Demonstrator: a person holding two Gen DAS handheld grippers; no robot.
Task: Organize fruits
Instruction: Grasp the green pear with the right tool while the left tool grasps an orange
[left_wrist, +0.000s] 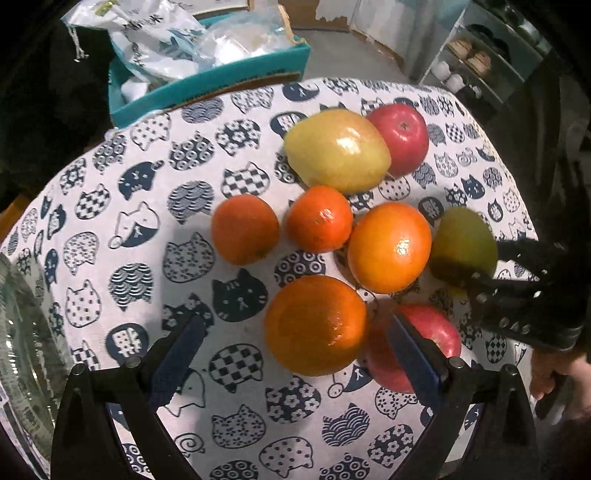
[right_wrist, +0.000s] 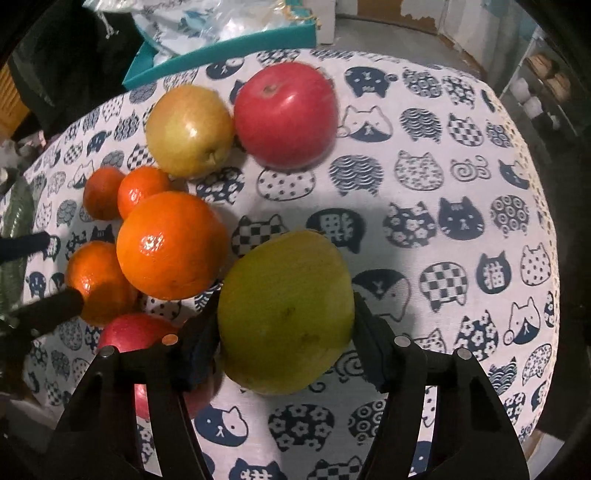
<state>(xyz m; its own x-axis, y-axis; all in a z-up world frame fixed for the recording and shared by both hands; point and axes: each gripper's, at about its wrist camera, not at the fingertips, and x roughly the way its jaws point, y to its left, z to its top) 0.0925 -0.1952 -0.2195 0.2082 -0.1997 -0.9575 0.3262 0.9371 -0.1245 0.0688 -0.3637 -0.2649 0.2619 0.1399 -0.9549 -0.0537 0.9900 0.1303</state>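
Note:
Fruit lies on a cat-print cloth (left_wrist: 110, 229). My right gripper (right_wrist: 284, 306) is shut on a green pear (right_wrist: 284, 332), its pads pressing both sides. The left wrist view shows that gripper (left_wrist: 491, 266) and pear (left_wrist: 461, 240) at the right. My left gripper (left_wrist: 295, 323) stands open over a large orange (left_wrist: 316, 325), with both pads clear of it. A red apple (left_wrist: 436, 332) lies behind its right finger. Farther off are another orange (left_wrist: 389, 247), two mandarins (left_wrist: 243, 229) (left_wrist: 319, 218), a yellow pear (left_wrist: 336, 151) and a second red apple (left_wrist: 400, 136).
A teal box (left_wrist: 207, 85) full of plastic bags stands past the table's far left edge. A clear glass bowl (left_wrist: 22, 350) shows at the left border. A shelf (left_wrist: 476, 62) stands at the back right. A hand (left_wrist: 554, 376) holds the right gripper.

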